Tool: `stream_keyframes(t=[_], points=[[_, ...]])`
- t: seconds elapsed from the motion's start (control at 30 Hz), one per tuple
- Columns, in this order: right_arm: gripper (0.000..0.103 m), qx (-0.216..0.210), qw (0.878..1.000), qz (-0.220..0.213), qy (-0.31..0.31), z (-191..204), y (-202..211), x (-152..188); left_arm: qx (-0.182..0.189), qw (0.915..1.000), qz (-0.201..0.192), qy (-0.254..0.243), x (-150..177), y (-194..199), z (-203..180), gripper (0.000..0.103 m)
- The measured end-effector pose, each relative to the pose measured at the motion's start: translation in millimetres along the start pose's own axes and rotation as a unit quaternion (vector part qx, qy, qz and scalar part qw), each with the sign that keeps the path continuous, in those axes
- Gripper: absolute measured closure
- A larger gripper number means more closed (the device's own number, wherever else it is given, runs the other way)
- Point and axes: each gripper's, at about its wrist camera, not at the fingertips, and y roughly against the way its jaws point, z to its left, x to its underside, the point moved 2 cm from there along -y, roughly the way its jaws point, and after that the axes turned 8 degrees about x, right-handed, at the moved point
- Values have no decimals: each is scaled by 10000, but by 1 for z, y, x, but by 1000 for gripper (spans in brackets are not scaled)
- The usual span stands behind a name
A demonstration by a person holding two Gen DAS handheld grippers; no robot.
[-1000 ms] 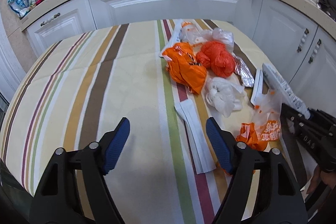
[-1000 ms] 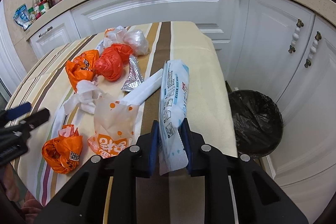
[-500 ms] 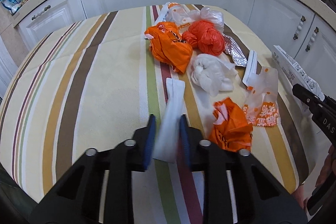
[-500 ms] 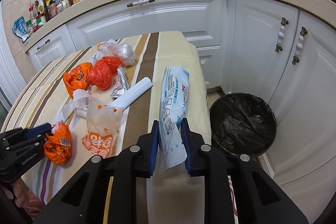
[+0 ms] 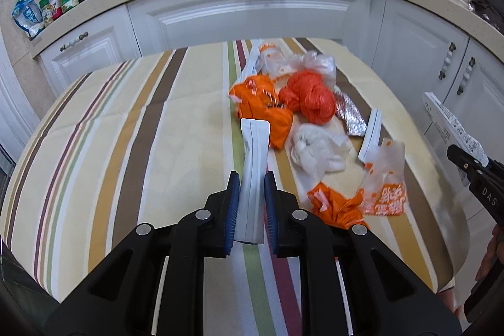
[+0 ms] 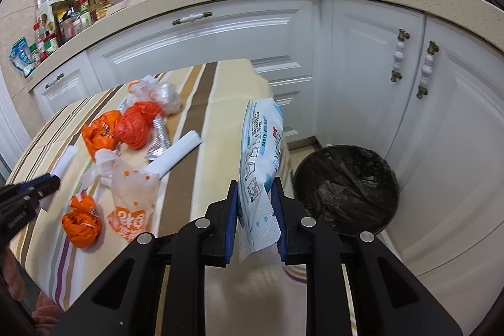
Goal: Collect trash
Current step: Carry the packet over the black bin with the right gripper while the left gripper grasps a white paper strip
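Trash lay scattered on the striped table (image 5: 94, 147). My left gripper (image 5: 252, 203) was clenched on a white strip wrapper (image 5: 253, 166); my right gripper (image 6: 255, 210) pinched a blue-white pack (image 6: 260, 153) near the bin (image 6: 346, 188). Both thin, floppy pieces risked slipping free and landing on the floor.

We count three orange bags: one (image 5: 263, 106) at pile's far end, one red-orange ball (image 5: 310, 98), one (image 5: 335, 205) near table edge. Two white flat packets (image 5: 253, 175) (image 5: 371, 134). One silver foil wrapper (image 5: 351, 115). One blue-white pack (image 6: 260, 153). One black-lined bin (image 6: 346, 188). Two grippers (image 5: 252, 181) (image 6: 255, 189).
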Motion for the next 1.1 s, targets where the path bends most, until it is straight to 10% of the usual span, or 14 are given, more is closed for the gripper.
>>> stream_keyframes(t=[0.57, 1.1], points=[[82, 778, 9962, -221, -337, -72, -4, -19, 1009, 9914, -405, -725, -63, -19, -118, 87], [82, 1060, 9912, -130, -783, -155, -61, -27, 1330, 9821, 198, -1317, -86, -122, -270, 87]])
